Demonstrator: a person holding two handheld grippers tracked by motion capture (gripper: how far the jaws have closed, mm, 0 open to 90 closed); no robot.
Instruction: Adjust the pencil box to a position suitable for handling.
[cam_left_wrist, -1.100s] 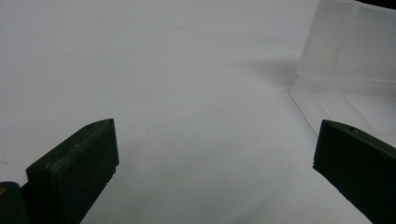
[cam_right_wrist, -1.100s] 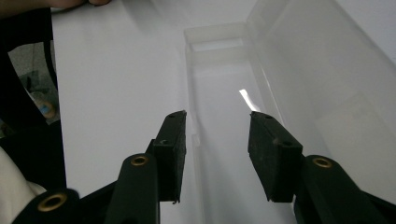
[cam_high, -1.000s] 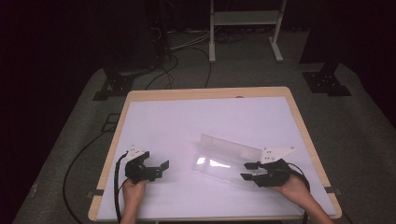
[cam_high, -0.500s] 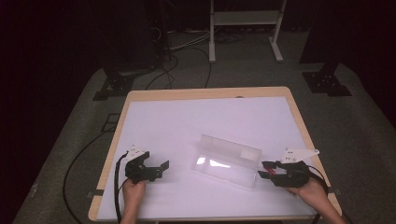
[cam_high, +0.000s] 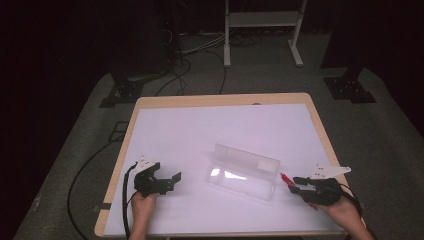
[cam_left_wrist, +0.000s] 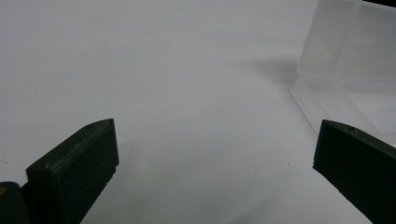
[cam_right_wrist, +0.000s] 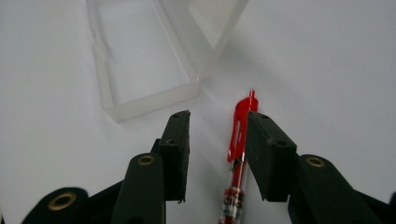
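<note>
My right gripper (cam_right_wrist: 218, 140) sits near the table's right-front corner, jaws narrowed partway and just been closing. A red pen (cam_right_wrist: 239, 140) lies between them, close along the right-hand jaw; contact can't be confirmed, and a clear gap remains to the left-hand jaw. Pen's cap end pokes past the jaw tips toward the box.

Clear plastic box (cam_high: 243, 172): open, lid up along its far side, tray lying flat, approx. mid-table toward the front. In the right gripper view its near corner (cam_right_wrist: 189, 88) is just beyond my left-hand jaw tip, apart from it. Pen tip (cam_high: 286, 177) is just beside the box's right end, not touching as far as I can tell.

Open room: white surface behind the box is bare to the far edge. Table (cam_high: 320, 130) has a wood rim; the right rim runs just beside my right hand (cam_high: 342, 210), so little margin on that side. Front edge is close under both wrists.

Pose: right hand enters from the bottom right, gripper roughly level, pointing left toward the box. Left hand (cam_high: 142, 205) enters bottom left; left gripper (cam_high: 167, 182) points right toward the box, well apart from it.

View differences: left gripper view shows my left jaws spread wide, nothing between, box (cam_left_wrist: 355, 60) at upper right. High view shows the cable (cam_high: 125, 190) trailing from the left gripper.
</note>
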